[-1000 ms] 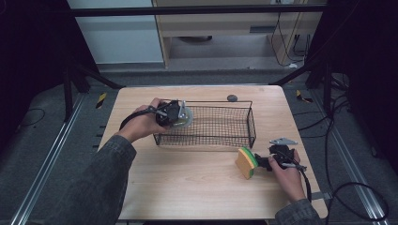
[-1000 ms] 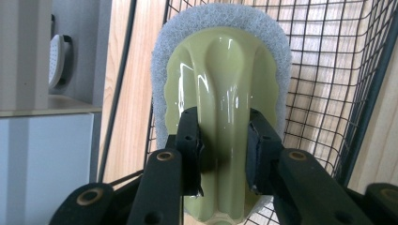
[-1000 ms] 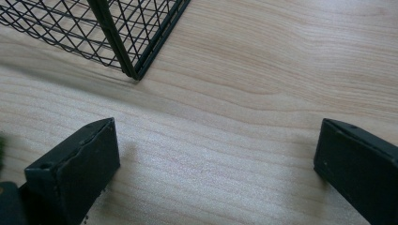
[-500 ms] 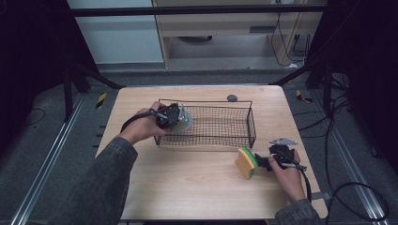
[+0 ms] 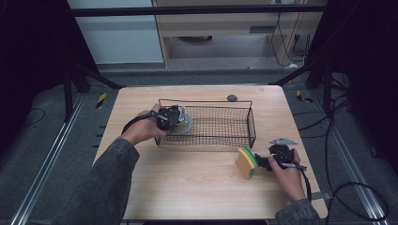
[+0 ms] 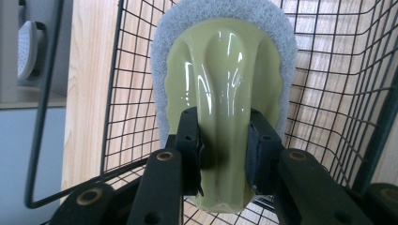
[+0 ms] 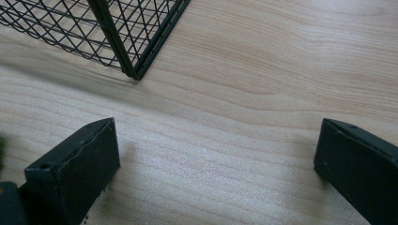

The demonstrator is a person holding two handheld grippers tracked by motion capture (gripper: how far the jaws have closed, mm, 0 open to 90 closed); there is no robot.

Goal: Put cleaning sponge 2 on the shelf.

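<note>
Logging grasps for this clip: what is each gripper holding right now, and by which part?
The left gripper clamps the scrubber by its glossy green handle ridge, inside the wire basket. The right gripper is open, holding nothing.

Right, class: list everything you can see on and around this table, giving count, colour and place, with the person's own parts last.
Table: one, light wood, centre.
Wire basket: one, black, on the table's far half.
Scrubber: one, pale green handle with grey-white pad, inside the basket's left end, gripped.
Sponge: one, yellow and green, on its edge, in front of the basket's right corner.
Small round object: one, dark grey, far table edge.
Left gripper: black, shut on the scrubber.
Right gripper: black, open over bare table.
</note>
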